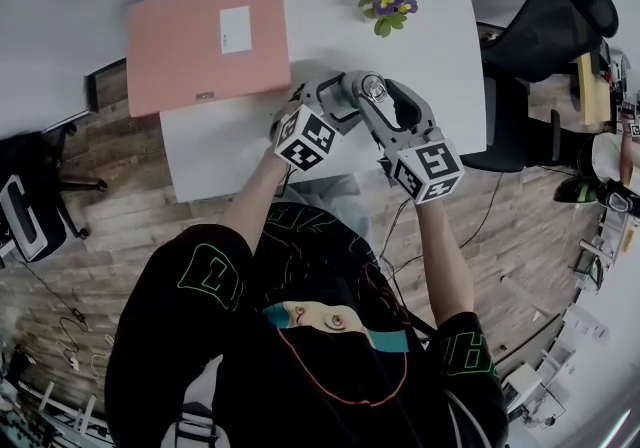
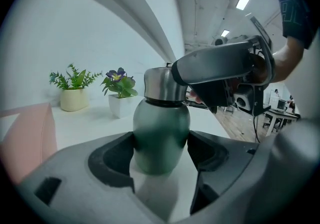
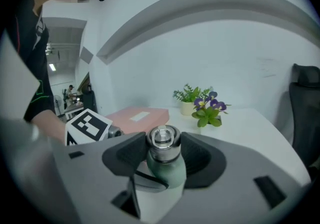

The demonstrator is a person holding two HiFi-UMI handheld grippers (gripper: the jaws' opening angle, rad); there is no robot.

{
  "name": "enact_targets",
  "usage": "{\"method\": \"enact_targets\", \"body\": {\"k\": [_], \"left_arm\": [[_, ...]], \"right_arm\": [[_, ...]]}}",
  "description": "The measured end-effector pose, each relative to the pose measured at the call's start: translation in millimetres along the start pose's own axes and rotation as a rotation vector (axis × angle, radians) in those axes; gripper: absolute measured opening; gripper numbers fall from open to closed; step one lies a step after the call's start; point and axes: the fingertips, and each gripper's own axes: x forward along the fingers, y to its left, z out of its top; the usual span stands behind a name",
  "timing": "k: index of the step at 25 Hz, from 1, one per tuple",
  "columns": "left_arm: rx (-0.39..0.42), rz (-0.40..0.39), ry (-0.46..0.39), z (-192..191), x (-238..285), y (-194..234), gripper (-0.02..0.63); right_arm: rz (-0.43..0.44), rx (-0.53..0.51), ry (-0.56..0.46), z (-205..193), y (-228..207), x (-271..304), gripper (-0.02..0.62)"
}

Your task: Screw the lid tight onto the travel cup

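Left claw (image 2: 161, 149): squeezed shut on the green body of the travel cup (image 2: 160, 128), low down.
Right claw (image 3: 163, 147): squeezed shut on the shiny lid (image 3: 162, 137), reaching in from the right.
Cup: stands straight up on the white table (image 1: 420, 46), near the edge close to the person.
Lid: sits on top of the cup, right above the left claw's hold.
Next move, I think: the right claw turns the lid round the cup's up-and-down line while the left claw keeps the body still.
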Motion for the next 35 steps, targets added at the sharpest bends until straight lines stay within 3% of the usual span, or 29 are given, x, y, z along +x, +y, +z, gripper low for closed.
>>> {"method": "enact_targets", "body": {"k": [9, 14, 18, 24, 35], "left_arm": [[0.027, 0.020, 0.019, -1, 3, 0, 0.347], [0.029, 0.024, 0.023, -2, 2, 0, 0.347], [0.028, 0.024, 0.028, -2, 3, 1, 0.347], [0.026, 0.019, 0.029, -3, 3, 1, 0.348], [0.024, 0.004, 0.029, -4, 4, 0, 0.348]], "right_arm": [[-0.252, 0.089, -0.128, -2, -2, -3, 0.227], [-0.288, 0.118, -0.129, -3, -1, -3, 0.227], [-0.293, 0.037, -0.046, -4, -1, 2, 0.230], [-0.207, -0.074, 0.016, -4, 0, 3, 0.296], [0.155, -0.224, 0.065, 9, 5, 3, 0.295]]}}
